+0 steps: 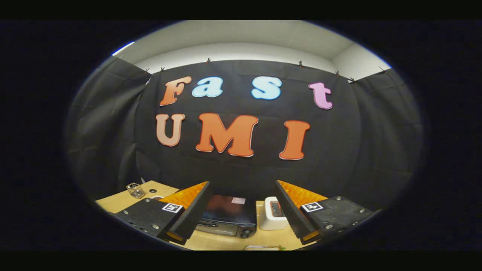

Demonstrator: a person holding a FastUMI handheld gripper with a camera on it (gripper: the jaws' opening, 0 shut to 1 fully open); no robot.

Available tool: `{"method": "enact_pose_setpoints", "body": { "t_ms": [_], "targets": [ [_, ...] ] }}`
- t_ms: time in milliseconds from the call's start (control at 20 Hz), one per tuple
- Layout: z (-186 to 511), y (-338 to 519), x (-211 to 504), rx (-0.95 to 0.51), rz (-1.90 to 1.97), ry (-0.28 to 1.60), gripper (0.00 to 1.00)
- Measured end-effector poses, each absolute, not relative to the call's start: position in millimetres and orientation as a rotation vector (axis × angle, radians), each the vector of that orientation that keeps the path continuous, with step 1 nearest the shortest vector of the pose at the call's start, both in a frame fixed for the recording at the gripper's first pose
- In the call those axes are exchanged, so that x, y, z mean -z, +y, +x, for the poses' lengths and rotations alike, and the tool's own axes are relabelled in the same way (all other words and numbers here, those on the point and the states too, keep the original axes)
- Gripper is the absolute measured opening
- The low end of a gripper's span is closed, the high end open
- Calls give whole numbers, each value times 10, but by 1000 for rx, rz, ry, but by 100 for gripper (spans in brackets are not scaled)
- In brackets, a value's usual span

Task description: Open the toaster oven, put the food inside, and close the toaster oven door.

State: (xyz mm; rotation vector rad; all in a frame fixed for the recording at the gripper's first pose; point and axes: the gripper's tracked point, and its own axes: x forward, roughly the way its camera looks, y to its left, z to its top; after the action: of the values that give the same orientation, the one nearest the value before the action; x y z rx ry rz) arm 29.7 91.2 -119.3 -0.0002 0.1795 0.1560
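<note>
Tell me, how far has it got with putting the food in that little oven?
Nothing looks done yet. The toaster oven sits on the wooden table with its door apparently shut, seen between and beyond the gripper fingers, which are spread wide and hold nothing. Opening the door, loading the food and closing it are all left.

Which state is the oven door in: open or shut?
Shut. The oven stands on the table between the open tongs, its dark glass door upright with the handle across the front.
</note>
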Motion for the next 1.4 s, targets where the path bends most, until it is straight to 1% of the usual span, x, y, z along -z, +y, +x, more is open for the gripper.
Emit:
{"method": "enact_pose_setpoints", "body": {
  "t_ms": [350, 500, 800, 950, 1000, 1050, 1150, 1200, 1250, 1300, 1350, 1400],
  "targets": [
    [462, 1634, 2256, -225, 42, 413, 99],
    [495, 1877, 2532, -250, 51, 447, 99],
    [510, 2039, 3111, -233, 41, 552, 99],
    [437, 2060, 3273, -224, 30, 585, 99],
    [469, 2083, 3236, -226, 20, 550, 99],
    [411, 2127, 3251, -243, 21, 568, 98],
    [341, 2209, 3238, -255, 15, 546, 98],
    [296, 2224, 3213, -253, 25, 531, 97],
    [212, 2282, 3210, -263, 66, 551, 94],
    [124, 2355, 3245, -288, 106, 541, 91],
    [22, 2455, 3247, -345, 116, 560, 87],
    [-117, 2538, 3288, -410, 98, 590, 86]
  ]
}}
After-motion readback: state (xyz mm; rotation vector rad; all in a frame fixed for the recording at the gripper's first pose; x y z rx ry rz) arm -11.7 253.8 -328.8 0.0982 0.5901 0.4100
